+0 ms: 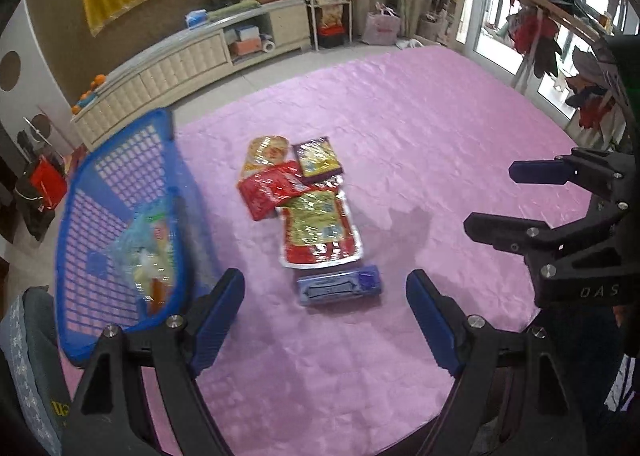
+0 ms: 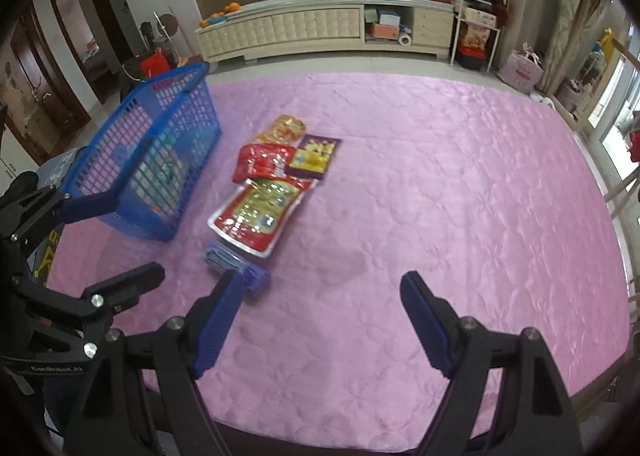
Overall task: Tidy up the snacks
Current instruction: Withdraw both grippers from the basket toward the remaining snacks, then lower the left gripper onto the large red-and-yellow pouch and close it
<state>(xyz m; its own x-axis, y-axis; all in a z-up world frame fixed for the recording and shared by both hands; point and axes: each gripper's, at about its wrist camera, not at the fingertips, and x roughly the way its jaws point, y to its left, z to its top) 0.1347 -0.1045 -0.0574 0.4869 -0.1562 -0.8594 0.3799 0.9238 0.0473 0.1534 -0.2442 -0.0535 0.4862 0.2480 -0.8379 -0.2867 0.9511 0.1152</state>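
- Snack packets lie in an overlapping cluster on a pink quilted cover, toward its left side, just beside a blue basket.
- A round yellow packet sits farthest back, with a purple packet beside it; a red packet overlaps both.
- A large red-and-gold pouch lies nearer the front edge of the cover, and a small blue pack lies just in front of it.
- The basket, close to the cover's left edge, already holds a clear bag of items.
- Left gripper hovers above the cover with its jaws spread wide and nothing between them; the blue pack shows just beyond the fingertips.
- Right gripper hangs over bare cover to the right of the snacks, jaws likewise released and empty.
- A long cream cabinet stands against the far wall.
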